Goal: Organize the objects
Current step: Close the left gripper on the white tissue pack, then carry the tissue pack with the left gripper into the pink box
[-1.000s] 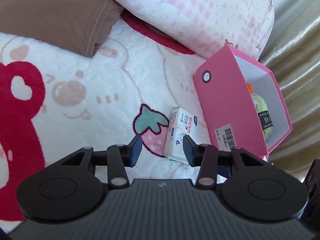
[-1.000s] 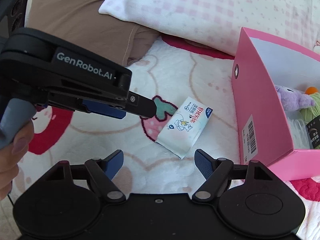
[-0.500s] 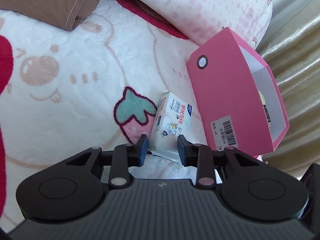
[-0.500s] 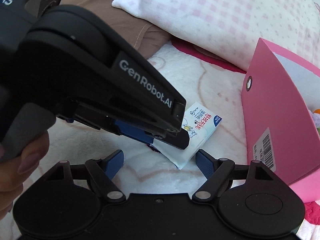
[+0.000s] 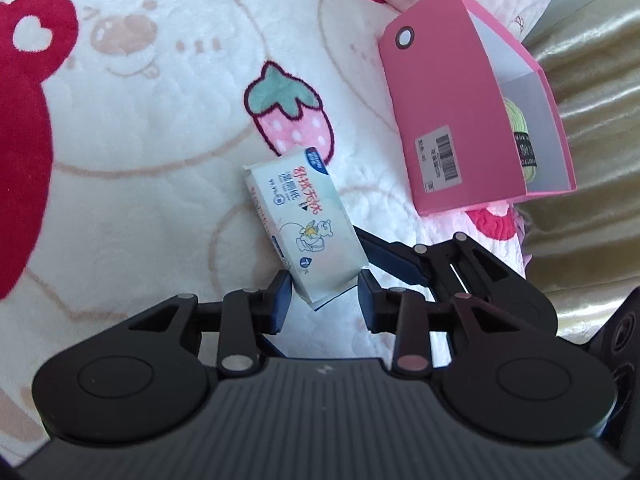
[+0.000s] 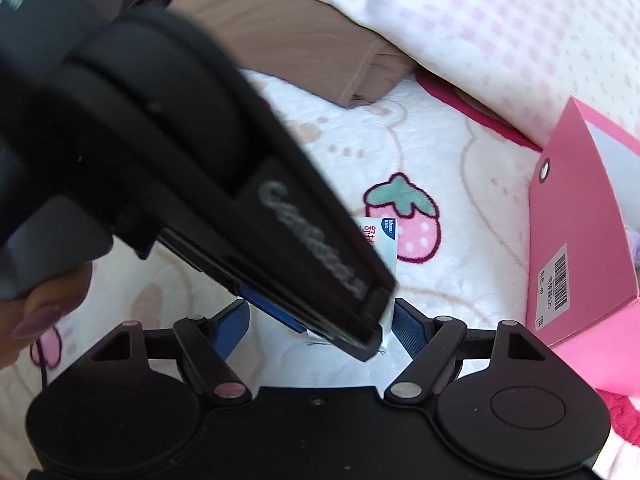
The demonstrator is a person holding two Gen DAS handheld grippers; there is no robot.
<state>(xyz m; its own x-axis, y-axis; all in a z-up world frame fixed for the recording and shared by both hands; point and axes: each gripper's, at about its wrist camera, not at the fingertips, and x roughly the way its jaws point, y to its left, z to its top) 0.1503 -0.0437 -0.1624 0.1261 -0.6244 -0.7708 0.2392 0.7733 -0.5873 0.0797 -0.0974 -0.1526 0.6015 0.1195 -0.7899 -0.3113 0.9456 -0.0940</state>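
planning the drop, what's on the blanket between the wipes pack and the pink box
Nothing: in the left wrist view only bare blanket separates the wipes pack from the pink box.

White wet-wipe pack [image 5: 303, 224] with red lettering, blue corner tab and small cartoon bear, tilted up off the blanket, just left of the pink box [image 5: 448, 120], box open-topped, barcode label and metal eyelet on its side, green yarn [image 5: 520, 140] inside.
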